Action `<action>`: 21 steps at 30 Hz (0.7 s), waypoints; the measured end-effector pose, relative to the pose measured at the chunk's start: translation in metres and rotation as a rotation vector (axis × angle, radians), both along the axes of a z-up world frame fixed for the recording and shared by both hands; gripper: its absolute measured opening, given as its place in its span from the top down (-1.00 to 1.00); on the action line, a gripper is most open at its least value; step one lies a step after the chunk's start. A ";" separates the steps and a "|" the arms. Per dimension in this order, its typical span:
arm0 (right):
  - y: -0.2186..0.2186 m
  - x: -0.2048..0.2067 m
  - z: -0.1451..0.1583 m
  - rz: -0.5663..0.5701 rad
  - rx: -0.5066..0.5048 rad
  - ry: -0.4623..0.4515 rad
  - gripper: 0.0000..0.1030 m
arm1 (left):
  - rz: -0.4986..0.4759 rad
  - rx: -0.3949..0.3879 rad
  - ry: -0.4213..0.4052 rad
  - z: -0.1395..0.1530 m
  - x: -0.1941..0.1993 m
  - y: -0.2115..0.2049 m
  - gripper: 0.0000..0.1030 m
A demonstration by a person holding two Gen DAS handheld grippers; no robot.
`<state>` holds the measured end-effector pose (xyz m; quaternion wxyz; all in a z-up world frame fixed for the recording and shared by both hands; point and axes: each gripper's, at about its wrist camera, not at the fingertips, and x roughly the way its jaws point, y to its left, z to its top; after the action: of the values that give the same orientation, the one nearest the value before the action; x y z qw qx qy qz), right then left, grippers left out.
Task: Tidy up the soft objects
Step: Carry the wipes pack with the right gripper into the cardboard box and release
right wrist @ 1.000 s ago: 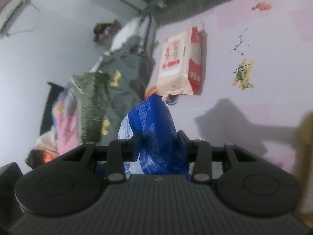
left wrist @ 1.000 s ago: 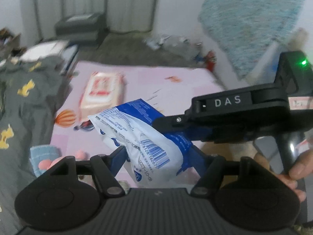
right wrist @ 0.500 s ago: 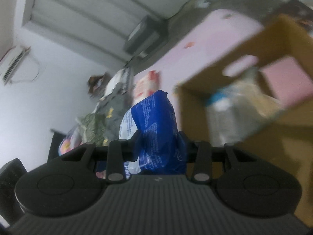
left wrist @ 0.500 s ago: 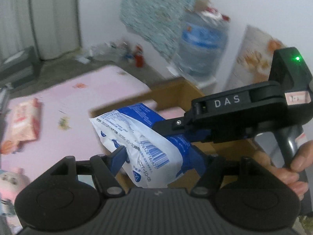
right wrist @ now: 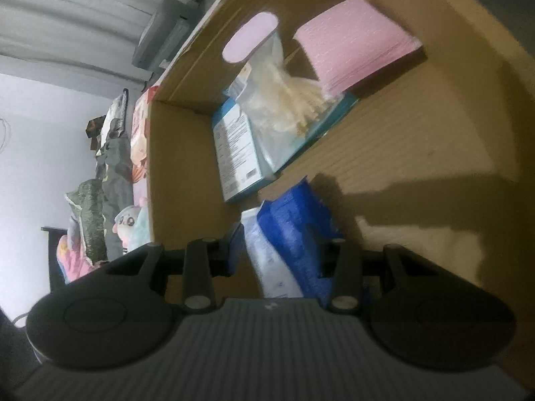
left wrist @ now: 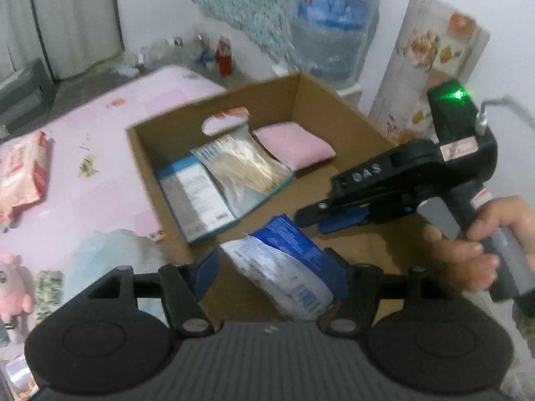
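A soft blue and white pack point(left wrist: 277, 267) hangs tilted over the open cardboard box point(left wrist: 187, 110). My left gripper point(left wrist: 276, 260) is shut on it, jaws closing. Its right pad presses the pack's blue side, and its left pad meets the white corner only at the tip. My right gripper point(left wrist: 311, 219), held by a hand point(left wrist: 468, 247), comes in from the right onto the pack's top. In the right wrist view the pack point(right wrist: 294, 244) sits between that gripper's point(right wrist: 284, 239) fingers, which are shut on it above the box floor point(right wrist: 418, 153).
In the box lie a pink folded pad point(left wrist: 294, 143), a clear bag of pale sticks point(left wrist: 244, 163) and a blue-edged packet point(left wrist: 197, 197). On the pink mat point(left wrist: 110, 140) sit a red and white pack point(left wrist: 23, 170) and a plush toy point(left wrist: 10, 284). A water jug point(left wrist: 334, 23) stands behind.
Both grippers have carried the pack from over the pink mat to over the box and lower. The pack now sits lower and more tilted between the left fingers.
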<state>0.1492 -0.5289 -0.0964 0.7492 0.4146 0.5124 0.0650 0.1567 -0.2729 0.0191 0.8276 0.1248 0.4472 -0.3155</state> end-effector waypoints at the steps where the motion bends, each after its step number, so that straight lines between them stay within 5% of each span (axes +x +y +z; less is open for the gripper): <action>1: 0.000 -0.001 0.002 0.006 -0.011 -0.005 0.23 | 0.005 -0.009 -0.010 0.004 -0.003 0.007 -0.33; 13: 0.046 0.008 -0.009 0.216 -0.256 0.057 0.19 | 0.167 -0.026 -0.085 0.007 -0.032 0.114 -0.33; 21: 0.072 0.022 -0.008 0.164 -0.261 0.043 0.23 | 0.287 -0.100 -0.067 -0.001 -0.053 0.172 -0.33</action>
<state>0.1712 -0.4574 -0.1044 0.7778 0.2717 0.5645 0.0496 0.1041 -0.1005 0.0178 0.8838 0.0286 0.4162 -0.2116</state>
